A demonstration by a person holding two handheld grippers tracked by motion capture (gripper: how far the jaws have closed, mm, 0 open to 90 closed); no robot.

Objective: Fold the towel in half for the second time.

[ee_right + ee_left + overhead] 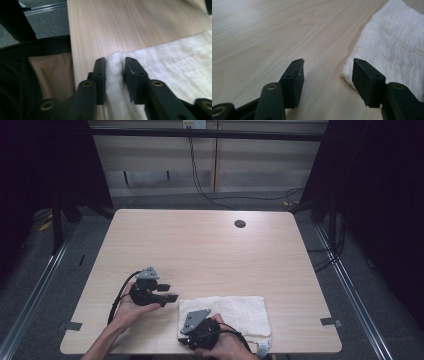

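Right gripper (114, 77) pinches near-left corner of white crinkled cotton towel (235, 312), prob to lift/fold it. Towel lies flat on light wood counter (200, 245), near front edge. Left gripper (327, 80) open, just beside towel's left edge, ready for the far-left corner.

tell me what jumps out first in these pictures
A white folded towel lies at the near edge of the pale wooden table. The right gripper pinches a bunched corner of it, while the left gripper waits open just beside its other near corner.
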